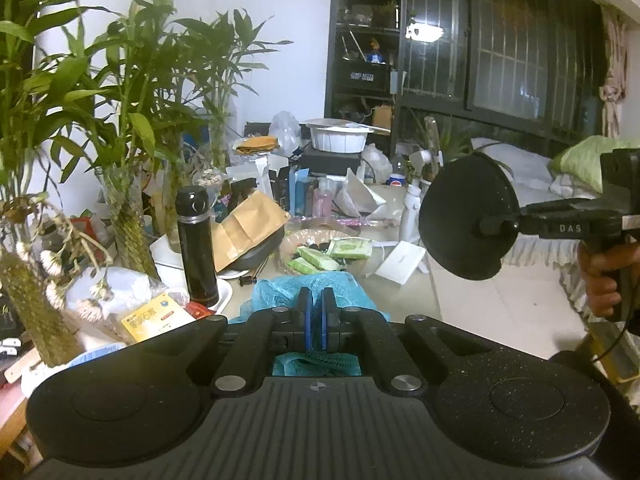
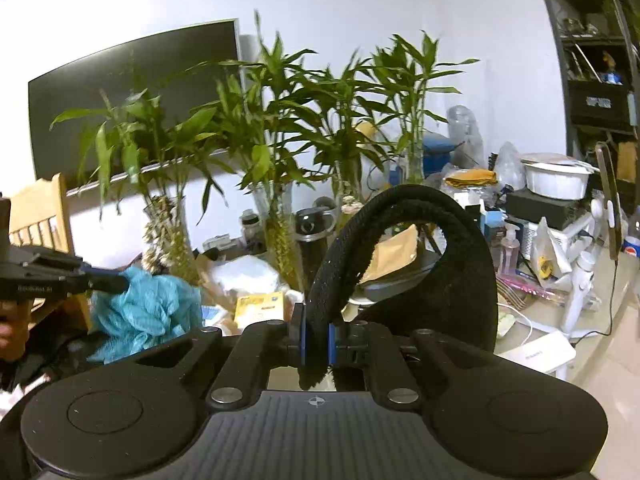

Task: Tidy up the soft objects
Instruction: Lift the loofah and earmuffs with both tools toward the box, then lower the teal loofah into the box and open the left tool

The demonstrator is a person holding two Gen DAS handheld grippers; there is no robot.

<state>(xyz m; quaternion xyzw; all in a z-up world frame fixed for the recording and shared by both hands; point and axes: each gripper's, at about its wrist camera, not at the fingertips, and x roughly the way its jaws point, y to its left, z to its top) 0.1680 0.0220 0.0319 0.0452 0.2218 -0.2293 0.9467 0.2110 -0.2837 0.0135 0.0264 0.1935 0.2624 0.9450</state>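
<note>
In the left wrist view my left gripper (image 1: 317,300) is shut on a teal mesh bath pouf (image 1: 276,292), which bunches around and beneath the blue pads. To the right a person's hand holds my right gripper (image 1: 494,225), shut on a black round soft pad (image 1: 466,216) held up in the air. The right wrist view shows my right gripper (image 2: 316,338) pinching the strap of that black pad (image 2: 460,292), which arches up in front of the camera. At the far left there, my left gripper (image 2: 118,282) carries the teal pouf (image 2: 148,312).
A cluttered table (image 1: 394,300) lies ahead. On it are bamboo plants in glass vases (image 1: 128,220), a black thermos (image 1: 197,244), a brown paper bag (image 1: 248,228), a glass bowl of green packets (image 1: 320,252) and a white box (image 1: 400,262). A bed (image 1: 516,168) and tiled floor are at the right.
</note>
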